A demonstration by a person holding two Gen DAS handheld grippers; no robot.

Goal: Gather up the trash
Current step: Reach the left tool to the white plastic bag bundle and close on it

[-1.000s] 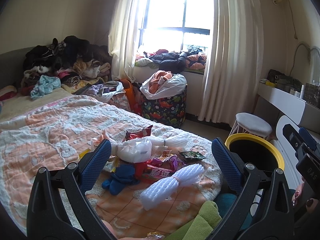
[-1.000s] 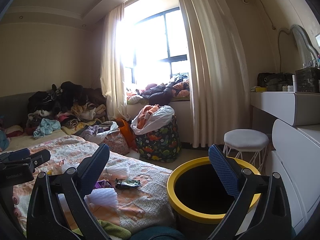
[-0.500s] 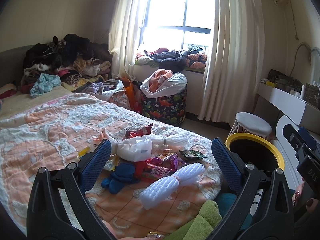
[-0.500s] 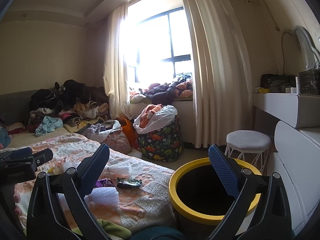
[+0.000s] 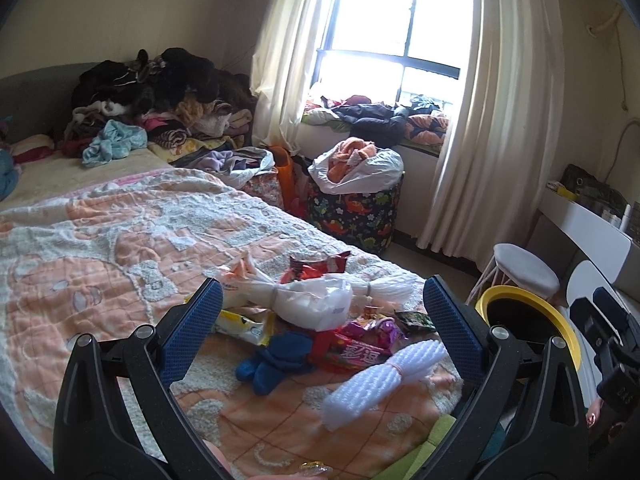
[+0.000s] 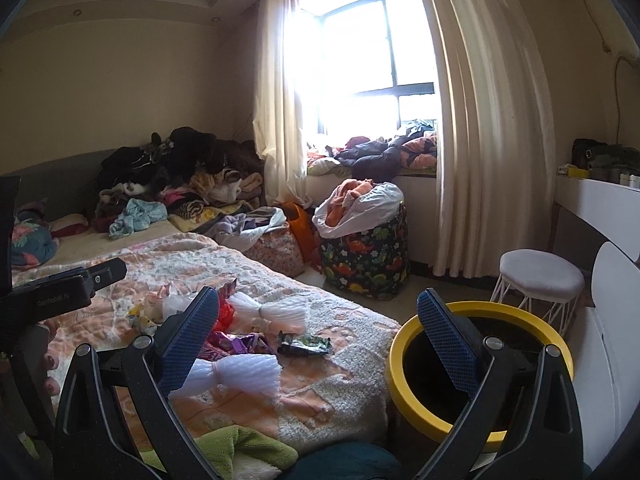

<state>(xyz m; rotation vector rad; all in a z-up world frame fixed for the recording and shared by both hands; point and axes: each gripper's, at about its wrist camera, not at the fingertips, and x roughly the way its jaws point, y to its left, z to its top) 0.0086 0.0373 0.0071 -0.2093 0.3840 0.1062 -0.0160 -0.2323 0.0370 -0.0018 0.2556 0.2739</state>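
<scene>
Trash heap on the near end of the bed [image 5: 120,236], both grippers released.
Left gripper [image 5: 320,324] and right gripper [image 6: 316,332] spread, empty; white foam netting [image 5: 384,380], wrappers [image 5: 360,344] left of yellow-rimmed bin [image 6: 404,380], its base hidden.

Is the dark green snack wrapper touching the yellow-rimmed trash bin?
Apart. The right wrist view shows the dark green snack wrapper lying on the bedspread, with blanket between it and the yellow-rimmed trash bin.
</scene>
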